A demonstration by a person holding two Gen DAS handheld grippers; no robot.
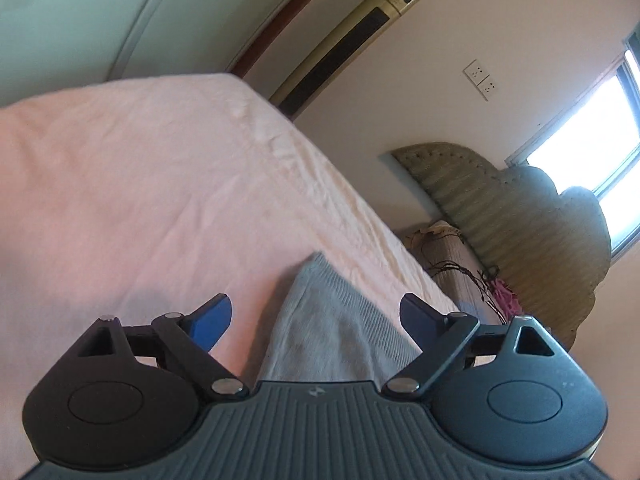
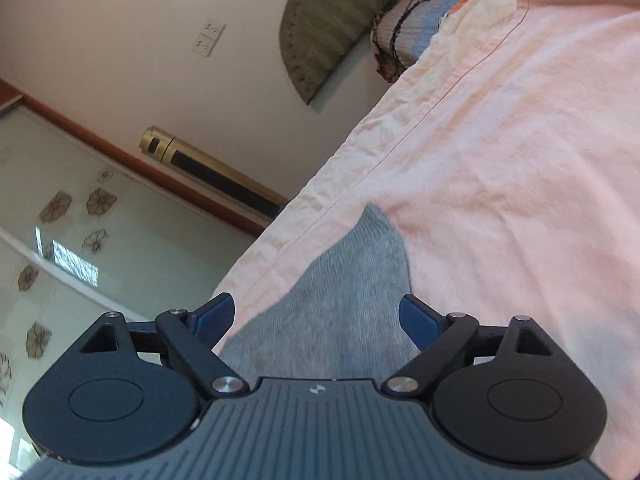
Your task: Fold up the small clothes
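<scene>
Around me there is a bed with a pink sheet (image 1: 140, 184), wrinkled along its edge, and beyond the edge I see a tall golden air conditioner (image 1: 352, 36) standing by the wall, two white wall sockets (image 1: 482, 80), a green padded headboard (image 1: 520, 216) and a bright window (image 1: 592, 128) at about 2 o'clock in my left view. In my right view the same air conditioner (image 2: 212, 172) lies at 9 o'clock, with a glass door with flower stickers (image 2: 60, 240) below it, and the headboard (image 2: 332, 24) at 12 o'clock. Some rolled bedding with dark threads (image 1: 452, 264) sits beside the headboard. Nothing stands between my grippers and the cloth. My left gripper (image 1: 316, 320) has its blue fingers spread wide and grasps nothing; the grey garment (image 1: 332, 324) lies flat on the sheet between them, not pinched. My right gripper (image 2: 316, 320) is also released, its fingers well apart, and the grey garment (image 2: 332, 300) lies under the gap (the knit looks like a sock or small ribbed piece, I cannot tell which). In the left view its long axis runs from 6 o'clock toward 12 o'clock, with a corner pointing to the bed edge. In the right view it narrows to a rounded tip toward 12 o'clock, close to the seam of the sheet.
</scene>
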